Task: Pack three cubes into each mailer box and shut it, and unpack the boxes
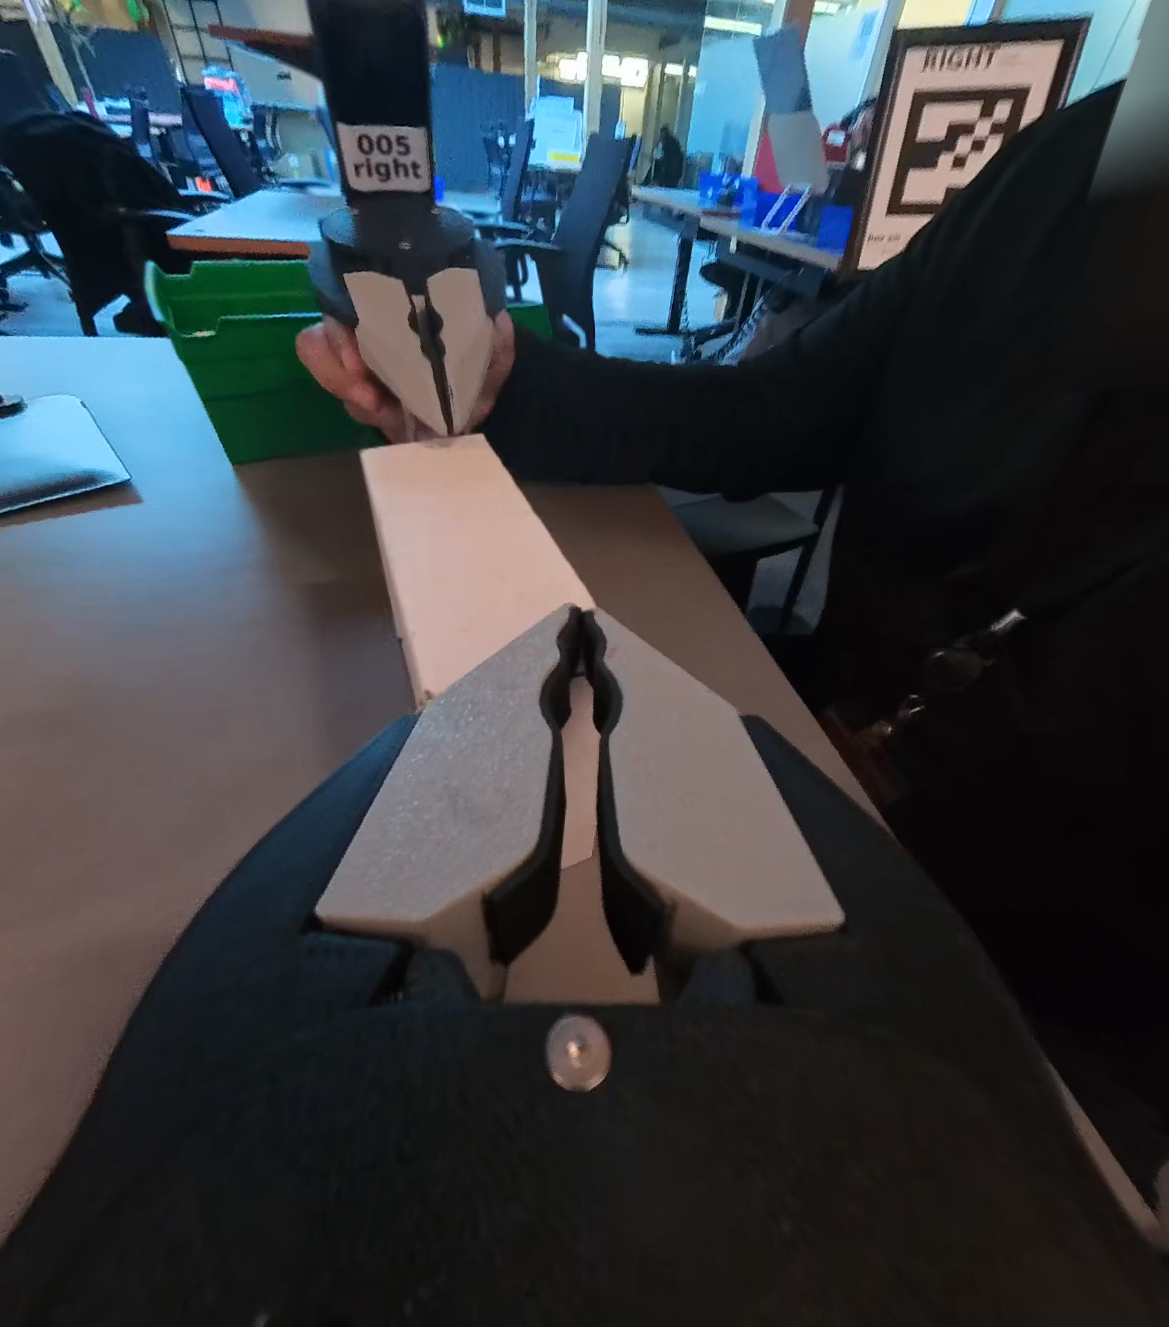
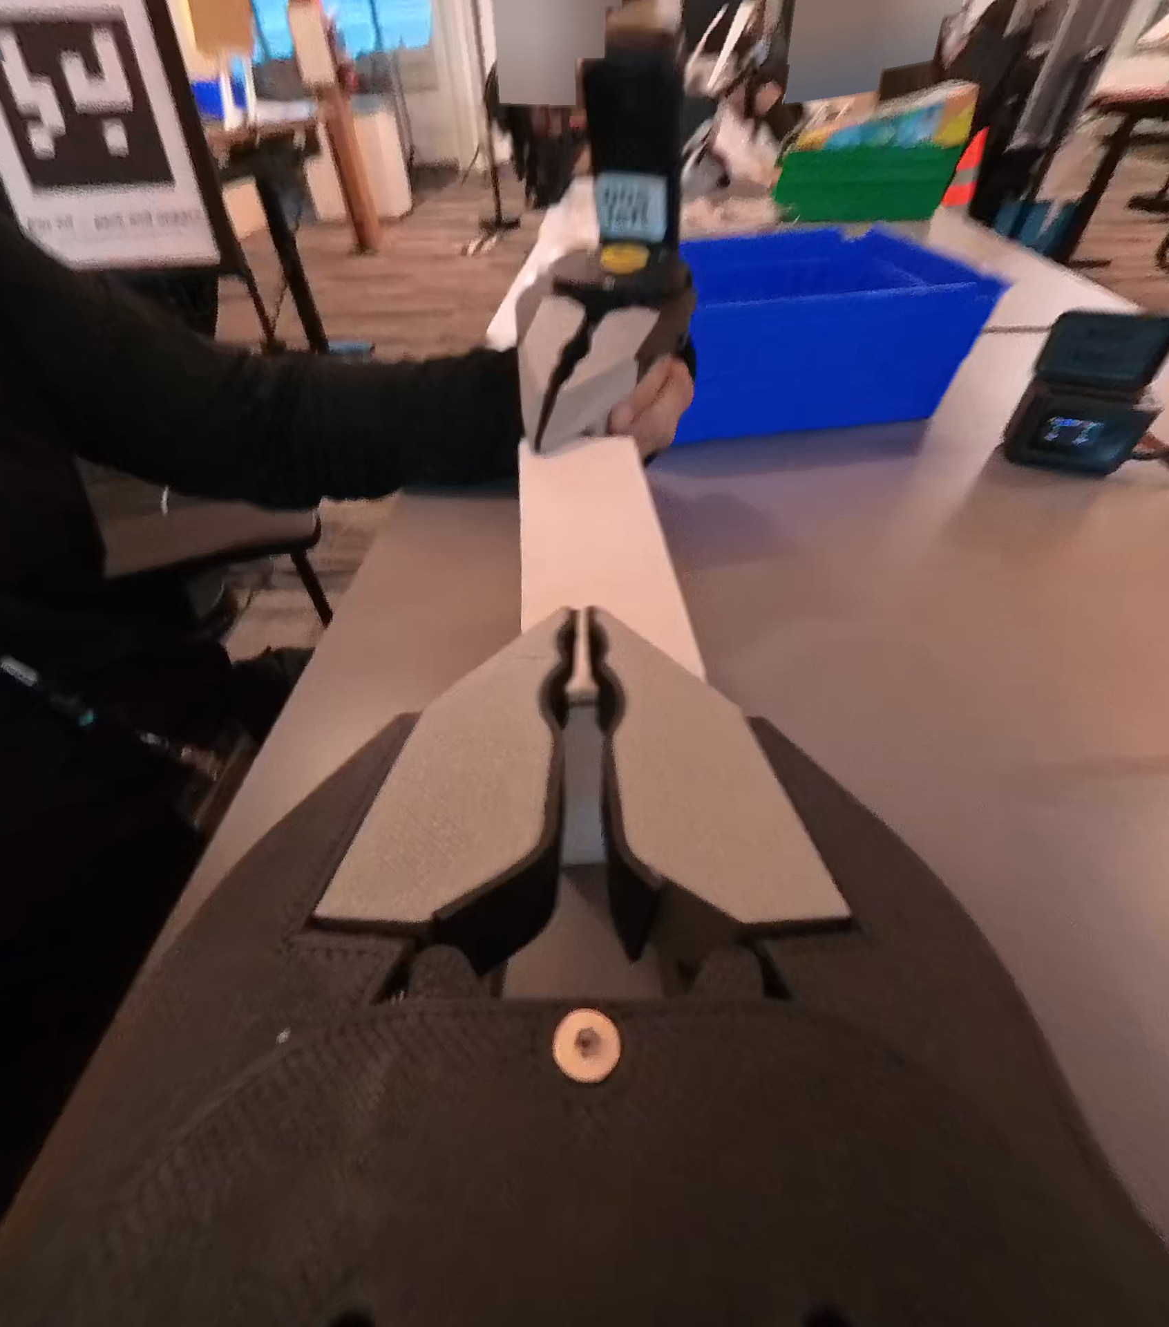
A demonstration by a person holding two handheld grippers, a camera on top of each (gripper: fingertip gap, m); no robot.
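A long white mailer box [image 1: 459, 546] lies shut on the brown table [image 1: 136, 682], near its edge. My left gripper [image 1: 581, 616] is shut, with its tips over the near end of the box top. My right gripper [image 1: 444, 429] is also shut, and its tips touch the far end. In the right wrist view the box [image 2: 592, 531] runs away from my right gripper [image 2: 583, 614], and my left gripper [image 2: 544, 444] stands on its far end. Neither gripper holds anything. No cubes are in view.
A green bin [image 1: 258, 359] stands behind the box's far end, and a silver flat stand base [image 1: 14, 459] lies at the left. A blue bin [image 2: 826, 345] and a small black device [image 2: 1084, 402] stand on the table. A person in black sleeves [image 1: 711, 424] stands at the table edge. My hands' fingertips stand some 12 cm from each other.
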